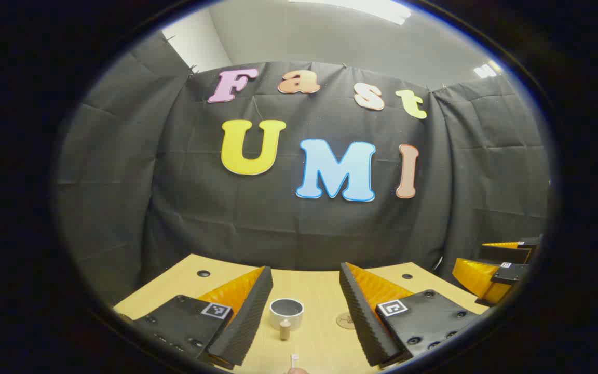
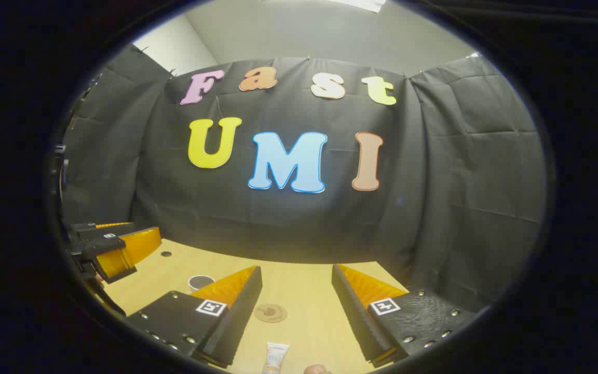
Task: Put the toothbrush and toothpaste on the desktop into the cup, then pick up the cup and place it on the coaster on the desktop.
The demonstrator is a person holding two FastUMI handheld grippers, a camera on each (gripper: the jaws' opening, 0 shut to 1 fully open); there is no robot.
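In the left gripper view my left gripper [image 1: 306,270] is open above the wooden desktop [image 1: 320,291], nothing between its fingers. Straight ahead stands a white cup [image 1: 286,310] with a dark inside and a short wooden handle facing me. The white toothbrush head [image 1: 294,359] lies at the bottom edge. The round wooden coaster [image 1: 345,321] peeks out beside my right finger. In the right gripper view my right gripper [image 2: 297,270] is open too, with the coaster [image 2: 270,312] ahead and the toothpaste tube [image 2: 275,357] lying closer in. The cup [image 2: 201,282] stands at the left, behind one finger.
Each gripper shows in the other's view: the right gripper [image 1: 491,270] at the far right, the left gripper [image 2: 117,249] at the far left. Small dark holes [image 1: 203,273] mark the desktop's back corners. Black cloth closes the booth behind the desk.
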